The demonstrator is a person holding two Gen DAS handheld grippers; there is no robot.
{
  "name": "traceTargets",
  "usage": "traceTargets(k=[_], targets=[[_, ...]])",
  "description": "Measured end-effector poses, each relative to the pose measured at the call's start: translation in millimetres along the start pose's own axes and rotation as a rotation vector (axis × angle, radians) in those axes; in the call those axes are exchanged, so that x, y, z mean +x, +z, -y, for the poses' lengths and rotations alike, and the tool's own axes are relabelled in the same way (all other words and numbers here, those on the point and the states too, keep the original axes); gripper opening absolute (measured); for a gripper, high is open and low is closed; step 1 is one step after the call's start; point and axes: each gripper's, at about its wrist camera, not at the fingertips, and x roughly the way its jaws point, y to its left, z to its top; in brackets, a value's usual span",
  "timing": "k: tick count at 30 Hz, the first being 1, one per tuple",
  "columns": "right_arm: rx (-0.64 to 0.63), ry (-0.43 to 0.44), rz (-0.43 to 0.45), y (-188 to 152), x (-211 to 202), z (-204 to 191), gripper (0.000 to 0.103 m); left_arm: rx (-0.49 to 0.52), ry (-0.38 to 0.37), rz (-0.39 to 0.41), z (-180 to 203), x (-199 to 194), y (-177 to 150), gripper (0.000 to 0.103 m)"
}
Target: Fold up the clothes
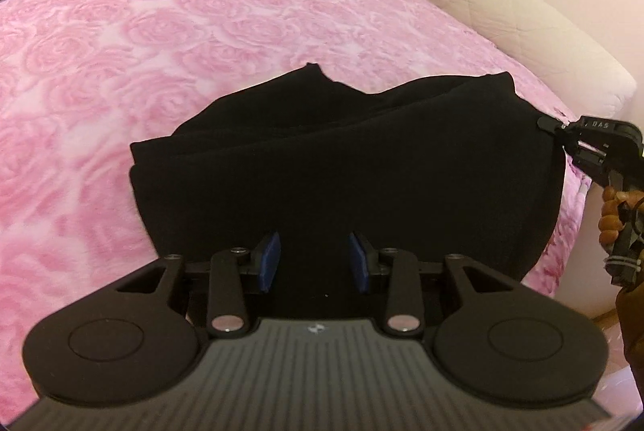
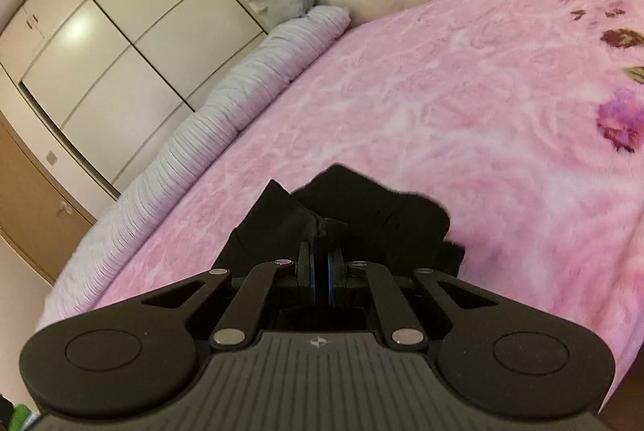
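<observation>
Now the right gripper (image 2: 320, 272) is clamped on the folded black cloth garment (image 1: 342, 165), the left gripper (image 1: 314, 262) with jaws apart over it; one-sided pulling could undo the fold on the pink rose-patterned bed blanket (image 1: 161, 48)

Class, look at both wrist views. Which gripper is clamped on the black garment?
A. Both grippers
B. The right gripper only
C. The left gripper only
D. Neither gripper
B: the right gripper has its blue pads pinched on a fold of the black garment, while the left gripper stands open above the cloth.
</observation>
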Motion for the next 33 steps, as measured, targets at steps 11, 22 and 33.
traceTargets(k=[11, 22, 33], targets=[[-0.008, -0.103, 0.042, 0.8, -10.4, 22.1, 0.004, 0.021, 0.038, 0.006, 4.5, 5.4, -1.6, 0.032], [-0.23, -0.232, 0.157, -1.1, -53.6, -26.1, 0.034, 0.059, 0.08, 0.034, -5.1, -14.2, -4.9, 0.031], [-0.338, -0.159, 0.028, -37.2, -75.2, -60.7, 0.035, 0.117, 0.047, 0.021, -7.7, -41.2, -26.4, 0.03]])
